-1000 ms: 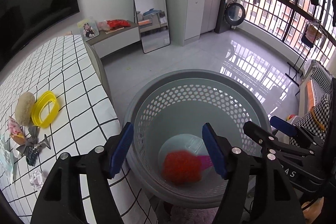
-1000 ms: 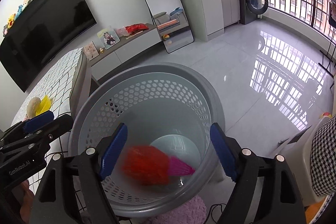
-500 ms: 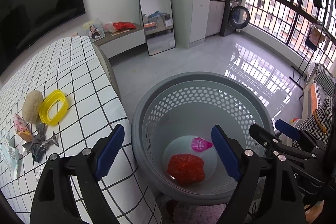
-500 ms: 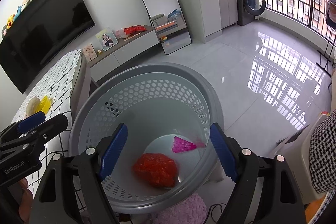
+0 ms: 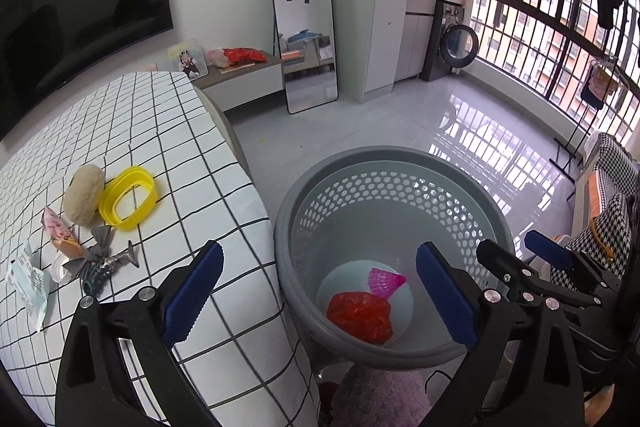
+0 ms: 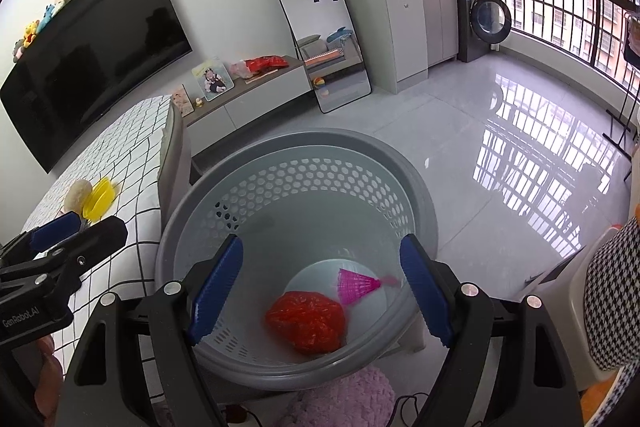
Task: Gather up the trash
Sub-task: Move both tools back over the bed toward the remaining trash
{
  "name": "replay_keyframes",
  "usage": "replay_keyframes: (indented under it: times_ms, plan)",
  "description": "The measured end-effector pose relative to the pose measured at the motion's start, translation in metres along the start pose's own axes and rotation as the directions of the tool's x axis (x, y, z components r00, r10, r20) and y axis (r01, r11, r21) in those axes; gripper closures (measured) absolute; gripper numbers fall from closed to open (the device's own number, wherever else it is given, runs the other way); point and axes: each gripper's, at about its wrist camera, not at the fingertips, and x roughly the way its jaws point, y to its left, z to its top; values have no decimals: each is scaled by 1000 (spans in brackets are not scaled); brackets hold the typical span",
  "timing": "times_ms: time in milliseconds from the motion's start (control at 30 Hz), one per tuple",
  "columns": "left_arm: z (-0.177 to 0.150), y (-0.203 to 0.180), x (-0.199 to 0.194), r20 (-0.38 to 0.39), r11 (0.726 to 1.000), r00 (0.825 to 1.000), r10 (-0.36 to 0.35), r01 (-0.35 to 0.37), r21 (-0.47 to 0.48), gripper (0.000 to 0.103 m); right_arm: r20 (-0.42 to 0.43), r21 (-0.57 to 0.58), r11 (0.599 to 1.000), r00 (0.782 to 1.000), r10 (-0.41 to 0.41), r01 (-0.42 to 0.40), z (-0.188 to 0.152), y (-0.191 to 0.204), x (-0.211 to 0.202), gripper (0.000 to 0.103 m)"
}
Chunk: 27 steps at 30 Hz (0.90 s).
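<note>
Above the grey perforated plastic basket (image 5: 394, 187), both your claws hang empty. Inside it, on the bottom, lie a crumpled red plastic bag (image 6: 306, 321) and a pink shuttlecock (image 6: 356, 285). More trash waits on the tabletop with the white checked cloth (image 5: 160, 131): a beige sponge-like lump (image 5: 83, 193), a yellow plastic ring (image 5: 128, 198), a pink snack wrapper (image 5: 60, 235), a white paper packet (image 5: 28, 281) and some grey scraps (image 5: 102, 259). I think the danger is the thin, flat pieces; your pads may slip over them or pinch the cloth and drag it. Left claw (image 5: 316, 297) is spread wide and touches nothing. Right claw (image 6: 320, 289) is also spread wide, holding nothing.
</note>
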Motion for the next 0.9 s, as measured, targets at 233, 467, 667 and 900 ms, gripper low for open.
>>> replay_keyframes:
  times_ms: [233, 467, 667, 900]
  plan:
    - [-9, 20, -21, 30, 998, 997, 65, -64, -26, 6, 18, -32, 999, 999, 28, -27, -3, 22, -13, 26]
    - [-19, 48, -48, 64, 991, 992, 113, -108, -80, 6, 24, -88, 994, 997, 74, -71, -9, 53, -21, 26]
    - [-33, 74, -67, 72, 982, 985, 155, -146, -119, 6, 28, -136, 985, 993, 114, -109, -15, 85, -28, 26]
    - [-51, 102, -88, 84, 971, 977, 195, -180, -159, 6, 21, -186, 972, 989, 149, -142, -25, 118, -36, 26]
